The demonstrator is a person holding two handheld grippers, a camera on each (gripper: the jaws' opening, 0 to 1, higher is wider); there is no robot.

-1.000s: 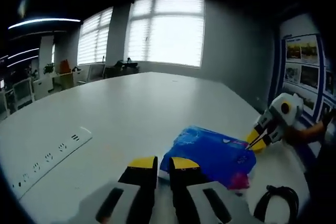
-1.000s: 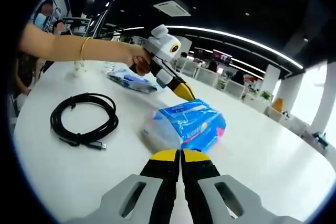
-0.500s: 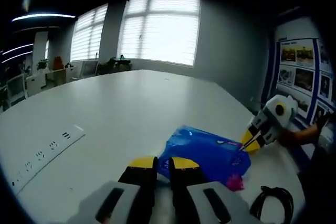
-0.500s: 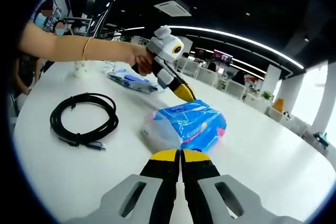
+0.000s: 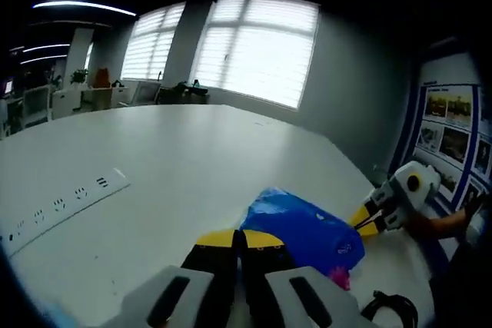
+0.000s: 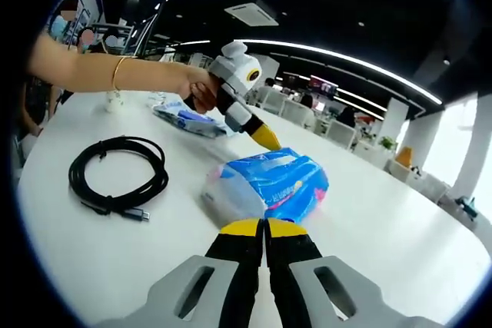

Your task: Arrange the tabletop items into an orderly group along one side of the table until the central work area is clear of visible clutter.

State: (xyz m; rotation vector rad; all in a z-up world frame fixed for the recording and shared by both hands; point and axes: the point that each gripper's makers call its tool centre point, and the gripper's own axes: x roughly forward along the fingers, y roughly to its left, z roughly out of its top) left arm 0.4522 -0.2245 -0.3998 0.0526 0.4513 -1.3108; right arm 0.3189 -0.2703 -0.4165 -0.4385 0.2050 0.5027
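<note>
We see a white table (image 6: pixel 400 228) with a blue tissue pack (image 6: pixel 269 183), white print on it and a pink patch at one end. Black coiled cable (image 6: pixel 117 174). Both claws, left claw (image 5: pixel 240 240) and right claw (image 6: pixel 265 228), have yellow tips on black fingers and grey bodies. Second flat pack (image 6: pixel 187 119) is blue and clear. White power strip (image 5: pixel 61 209) with dark sockets. Gold bracelet (image 6: pixel 117 73).
</note>
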